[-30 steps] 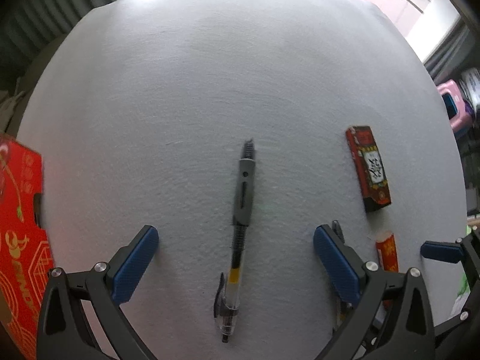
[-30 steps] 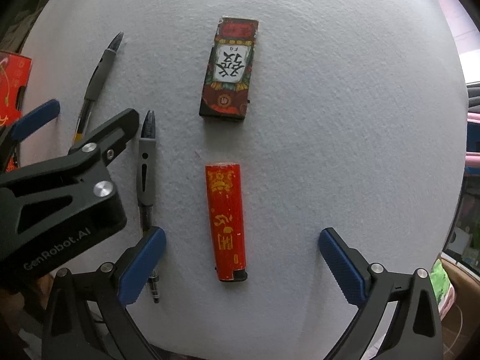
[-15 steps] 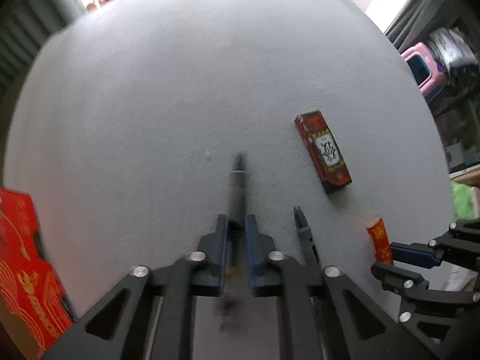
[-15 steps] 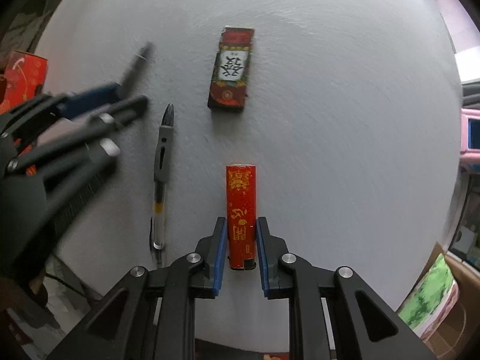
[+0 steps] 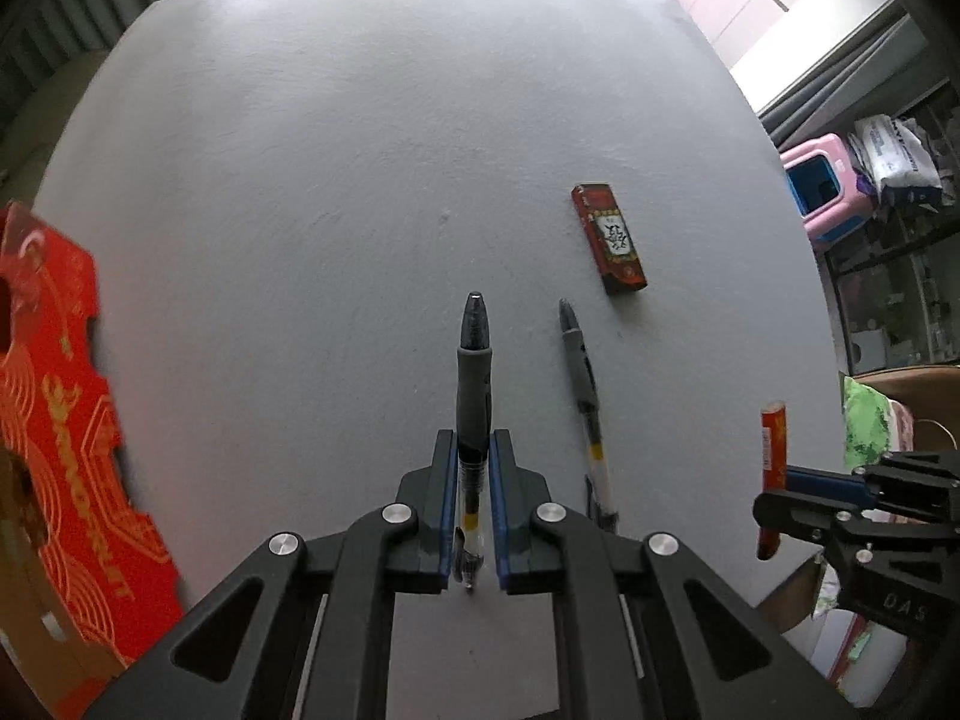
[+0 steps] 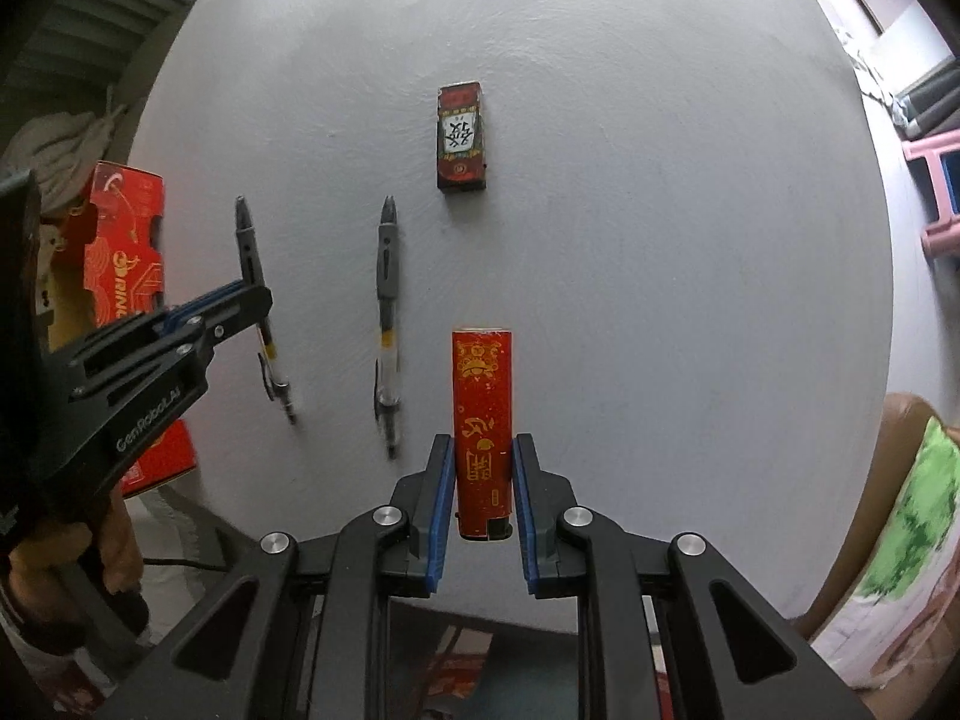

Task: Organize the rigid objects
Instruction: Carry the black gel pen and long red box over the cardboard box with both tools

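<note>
My left gripper (image 5: 471, 450) is shut on a black gel pen (image 5: 474, 372), held clear above the grey table (image 5: 300, 180); the same pen (image 6: 255, 276) shows in the right wrist view in the left gripper (image 6: 249, 291). My right gripper (image 6: 483, 450) is shut on a red lighter (image 6: 482, 396) with gold print, also raised; that lighter (image 5: 772, 438) appears at the right in the left wrist view with the right gripper (image 5: 792, 480). A second grey pen (image 5: 585, 396) (image 6: 387, 306) lies on the table. Beyond it lies a small dark red box (image 5: 610, 238) (image 6: 461, 138).
A red printed carton (image 5: 54, 420) (image 6: 126, 252) stands at the table's left edge. A pink stool (image 5: 825, 186) and bags stand beyond the right edge. A person's hand (image 6: 114, 540) holds the left gripper's handle.
Both grippers went from wide open to shut, the left on the black pen and the right on the red lighter. Both then rose from the table with their objects.
</note>
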Available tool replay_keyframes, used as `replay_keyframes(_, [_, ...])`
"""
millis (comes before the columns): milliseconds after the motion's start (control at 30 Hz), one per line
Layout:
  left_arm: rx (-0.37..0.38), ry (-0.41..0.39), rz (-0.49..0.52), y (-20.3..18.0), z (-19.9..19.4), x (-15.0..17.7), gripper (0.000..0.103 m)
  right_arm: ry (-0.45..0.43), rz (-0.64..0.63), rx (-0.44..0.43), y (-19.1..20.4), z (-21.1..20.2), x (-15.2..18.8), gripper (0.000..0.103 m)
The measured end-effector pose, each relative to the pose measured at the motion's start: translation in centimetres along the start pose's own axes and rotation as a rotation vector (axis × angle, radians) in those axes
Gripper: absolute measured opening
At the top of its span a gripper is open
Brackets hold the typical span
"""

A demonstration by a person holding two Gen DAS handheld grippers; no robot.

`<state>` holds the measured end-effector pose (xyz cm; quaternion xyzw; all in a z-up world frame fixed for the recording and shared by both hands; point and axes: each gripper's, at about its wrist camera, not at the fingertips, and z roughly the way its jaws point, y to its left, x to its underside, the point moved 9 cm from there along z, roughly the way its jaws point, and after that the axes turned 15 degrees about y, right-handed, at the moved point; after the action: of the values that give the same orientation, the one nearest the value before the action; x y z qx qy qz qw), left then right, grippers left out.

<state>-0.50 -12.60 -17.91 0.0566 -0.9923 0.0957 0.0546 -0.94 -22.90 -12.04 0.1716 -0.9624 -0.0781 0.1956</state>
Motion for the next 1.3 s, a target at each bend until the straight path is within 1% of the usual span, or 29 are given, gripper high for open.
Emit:
replay_keyframes(100, [-0.047, 0.048, -0.018, 0.6, 2.2, 1.0, 0.011, 0.016, 0.01, 0.014, -0.5, 1.1, 0.8, 0.02])
replay_keyframes(167, [-0.087, 0.08, -0.006, 0.9, 3.7, 1.9, 0.012, 0.026, 0.021, 0.01, -0.4, 1.8, 1.3, 0.02])
replay_keyframes(200, [-0.106, 0.034, 0.01, 0.8, 3.4, 2.1, 0.015, 0.027, 0.027, 0.006, -0.2, 2.0, 1.6, 0.02])
replay_keyframes(233, [-0.129, 0.035, 0.034, 0.5, 3.7, 2.4, 0.018, 0.026, 0.028, 0.004, -0.1, 2.0, 1.7, 0.02])
replay_keyframes(267, [-0.151, 0.016, 0.054, 0.3, 3.5, 2.6, 0.025, 0.023, 0.028, 0.006, -0.2, 1.9, 1.8, 0.02])
replay_keyframes(300, [-0.183, 0.012, 0.074, 0.1, 3.6, 2.8, 0.039, 0.02, 0.028, 0.008, -0.2, 1.8, 1.8, 0.02])
replay_keyframes(333, [-0.224, -0.008, 0.082, 0.0, 3.5, 3.0, 0.044, 0.018, 0.03, 0.005, -0.3, 1.5, 1.9, 0.02])
replay_keyframes(367, [-0.238, -0.021, 0.084, 0.0, 3.4, 3.1, 0.044, 0.018, 0.033, 0.0, -0.1, 1.7, 1.9, 0.02])
replay_keyframes(400, [-0.233, -0.022, 0.083, 0.1, 3.3, 3.2, 0.04, 0.019, 0.037, -0.003, 0.0, 1.8, 1.9, 0.02])
replay_keyframes(433, [-0.196, -0.01, 0.081, 0.0, 3.2, 3.3, 0.03, 0.018, 0.04, -0.007, 0.0, 1.9, 1.9, 0.02])
replay_keyframes(467, [-0.175, 0.008, 0.08, -0.3, 3.1, 3.3, 0.011, 0.016, 0.043, -0.008, 0.1, 2.1, 1.7, 0.02])
replay_keyframes(500, [-0.171, 0.027, 0.083, -0.7, 2.9, 3.0, 0.01, 0.012, 0.043, -0.007, 0.3, 2.0, 1.7, 0.02])
replay_keyframes(567, [-0.133, 0.036, 0.068, -0.6, 2.4, 3.2, 0.01, 0.005, 0.037, -0.007, 0.3, 1.7, 1.6, 0.02])
replay_keyframes(667, [-0.079, 0.02, 0.03, -0.2, 0.7, 3.4, 0.01, -0.014, 0.029, -0.008, 0.2, 0.8, 2.0, 0.02])
replay_keyframes(767, [-0.047, -0.01, 0.003, 0.5, -1.7, 3.5, 0.01, -0.027, 0.024, -0.017, 0.0, 0.0, 2.5, 0.02])
replay_keyframes(867, [-0.031, -0.045, -0.014, 1.1, -4.1, 3.9, 0.01, -0.042, 0.015, -0.02, -0.1, -0.8, 3.1, 0.02])
replay_keyframes(1033, [-0.011, -0.099, -0.063, 2.4, -7.3, 4.2, 0.01, -0.064, -0.009, -0.013, 0.4, -2.9, 3.1, 0.02])
replay_keyframes(1133, [0.001, -0.132, -0.096, 3.4, -9.4, 4.7, 0.01, -0.078, -0.035, -0.003, 1.2, -3.7, 3.0, 0.02])
replay_keyframes(1300, [-0.007, -0.174, -0.14, 4.6, -12.4, 5.1, 0.01, -0.098, -0.09, 0.016, 3.2, -5.0, 2.5, 0.02])
